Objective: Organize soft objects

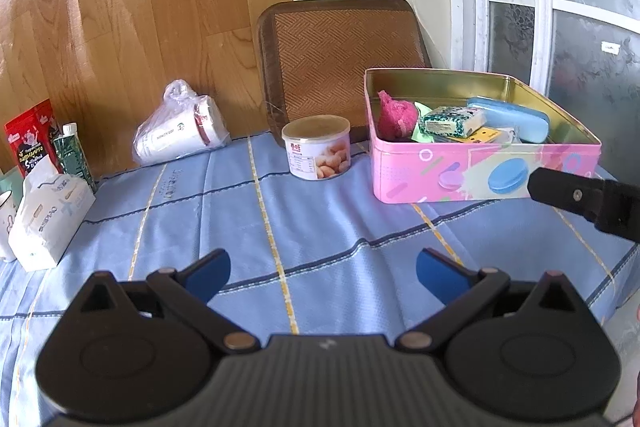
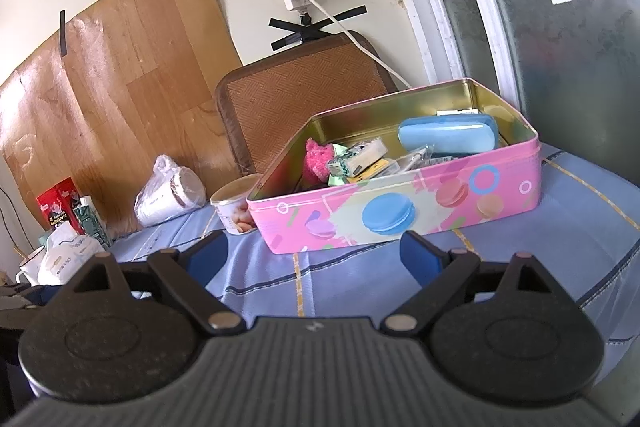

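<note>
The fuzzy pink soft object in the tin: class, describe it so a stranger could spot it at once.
Find the open pink rectangular tin printed with macarons on the blue checked cloth. Look in its inner corner nearest the round snack can. The fuzzy pink soft object there is the only fluffy thing beside flat packets and a smooth blue case.

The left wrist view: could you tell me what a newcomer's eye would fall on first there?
Probably the open pink tin at the right of the blue checked cloth, holding a pink fluffy thing and a blue case. Left of it stands a round snack can. The open left gripper fills the foreground.
</note>
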The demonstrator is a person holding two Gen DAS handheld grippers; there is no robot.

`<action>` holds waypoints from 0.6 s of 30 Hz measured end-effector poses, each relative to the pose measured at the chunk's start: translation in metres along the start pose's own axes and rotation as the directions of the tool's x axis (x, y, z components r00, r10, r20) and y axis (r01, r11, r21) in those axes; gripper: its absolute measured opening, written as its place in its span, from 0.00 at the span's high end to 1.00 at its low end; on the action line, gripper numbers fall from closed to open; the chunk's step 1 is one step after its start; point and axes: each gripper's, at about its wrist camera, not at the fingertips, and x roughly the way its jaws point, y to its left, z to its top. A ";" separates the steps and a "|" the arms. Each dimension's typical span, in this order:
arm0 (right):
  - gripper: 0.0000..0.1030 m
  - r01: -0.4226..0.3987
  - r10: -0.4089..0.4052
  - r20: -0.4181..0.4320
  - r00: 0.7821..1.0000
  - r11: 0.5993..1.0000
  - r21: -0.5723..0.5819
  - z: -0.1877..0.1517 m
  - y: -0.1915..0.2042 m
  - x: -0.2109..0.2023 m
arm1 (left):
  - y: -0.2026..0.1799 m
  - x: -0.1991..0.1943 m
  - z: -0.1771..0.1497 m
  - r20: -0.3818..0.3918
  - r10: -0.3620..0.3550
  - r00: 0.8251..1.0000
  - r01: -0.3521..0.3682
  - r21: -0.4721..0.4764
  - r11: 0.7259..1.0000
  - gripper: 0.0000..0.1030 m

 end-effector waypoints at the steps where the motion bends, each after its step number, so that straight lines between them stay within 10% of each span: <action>1: 0.08 0.000 0.000 0.000 1.000 1.000 0.001 0.000 0.000 0.000 | 0.000 0.000 0.000 -0.002 0.000 1.000 0.000 0.001 1.000 0.00; 18: 0.08 -0.012 0.012 0.003 1.000 1.000 -0.003 -0.002 0.002 -0.001 | -0.004 0.003 0.000 -0.023 -0.008 1.000 0.009 0.021 1.000 0.00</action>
